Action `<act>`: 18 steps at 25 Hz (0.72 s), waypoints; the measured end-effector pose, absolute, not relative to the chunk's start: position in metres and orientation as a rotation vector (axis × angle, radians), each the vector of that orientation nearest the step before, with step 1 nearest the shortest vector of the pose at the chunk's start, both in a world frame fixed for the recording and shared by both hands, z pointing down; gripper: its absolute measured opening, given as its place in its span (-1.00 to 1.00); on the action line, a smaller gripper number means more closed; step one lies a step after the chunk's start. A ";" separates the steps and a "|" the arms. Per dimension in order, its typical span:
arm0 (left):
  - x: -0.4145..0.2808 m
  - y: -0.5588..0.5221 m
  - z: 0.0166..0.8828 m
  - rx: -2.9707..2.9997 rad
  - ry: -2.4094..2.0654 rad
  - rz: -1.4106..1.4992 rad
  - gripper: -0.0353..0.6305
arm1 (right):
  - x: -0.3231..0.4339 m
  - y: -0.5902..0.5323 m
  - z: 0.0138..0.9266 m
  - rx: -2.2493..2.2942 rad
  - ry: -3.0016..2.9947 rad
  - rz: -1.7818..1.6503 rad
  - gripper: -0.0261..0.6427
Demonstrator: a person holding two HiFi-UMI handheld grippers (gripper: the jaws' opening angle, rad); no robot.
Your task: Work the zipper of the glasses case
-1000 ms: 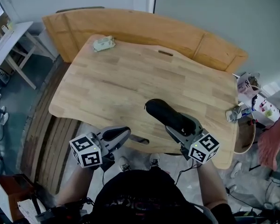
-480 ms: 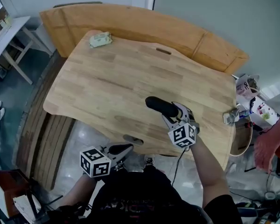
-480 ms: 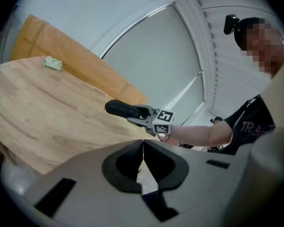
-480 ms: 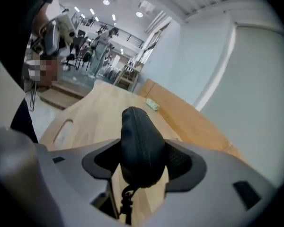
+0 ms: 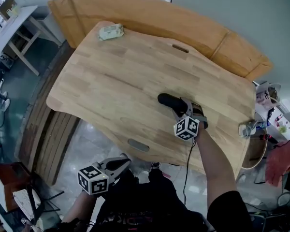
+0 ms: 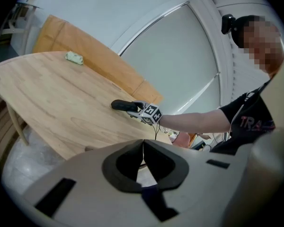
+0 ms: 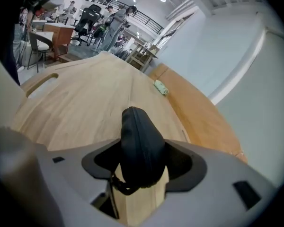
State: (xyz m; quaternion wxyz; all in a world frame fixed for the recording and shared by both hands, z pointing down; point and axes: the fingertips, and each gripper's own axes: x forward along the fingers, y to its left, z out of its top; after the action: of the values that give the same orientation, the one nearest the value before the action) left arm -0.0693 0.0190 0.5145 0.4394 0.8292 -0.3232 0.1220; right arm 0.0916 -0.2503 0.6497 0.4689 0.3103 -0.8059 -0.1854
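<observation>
Right gripper (image 5: 181, 108) fingers pinch the glasses case (image 5: 169, 101) at its near end, on or just over the tabletop (image 5: 111, 76), seam up. Left gripper (image 5: 123, 162) fingers are pressed together, empty, off the near edge. Keep the clamp firm and bring left to the pull.

I have the glasses case (image 5: 169, 101) on the table (image 5: 116, 81), toward its near right edge. A small packet (image 5: 110, 31) lies at the far left corner.
</observation>
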 end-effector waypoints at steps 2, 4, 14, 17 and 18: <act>-0.069 0.021 0.516 2.039 -0.820 0.300 -0.85 | 0.088 -0.259 0.657 0.739 -1.974 -0.464 -0.06; -0.067 0.021 0.517 2.022 -0.832 0.295 -0.85 | 0.086 -0.265 0.663 0.722 -1.967 -0.482 -0.06; -0.054 0.016 0.520 2.000 -0.834 0.280 -0.85 | 0.094 -0.261 0.689 0.687 -1.881 -0.534 -0.05; -0.053 0.016 0.520 2.003 -0.828 0.285 -0.85 | 0.096 -0.257 0.693 0.669 -1.870 -0.523 -0.05; -0.053 0.017 0.520 2.001 -0.827 0.287 -0.85 | 0.096 -0.255 0.695 0.661 -1.865 -0.524 -0.05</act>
State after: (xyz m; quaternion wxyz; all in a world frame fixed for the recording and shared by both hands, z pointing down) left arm -0.0529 0.0170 0.5204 0.4606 0.8133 -0.3360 0.1165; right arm 0.0958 -0.2553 0.6949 0.5206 0.2758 -0.7779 -0.2184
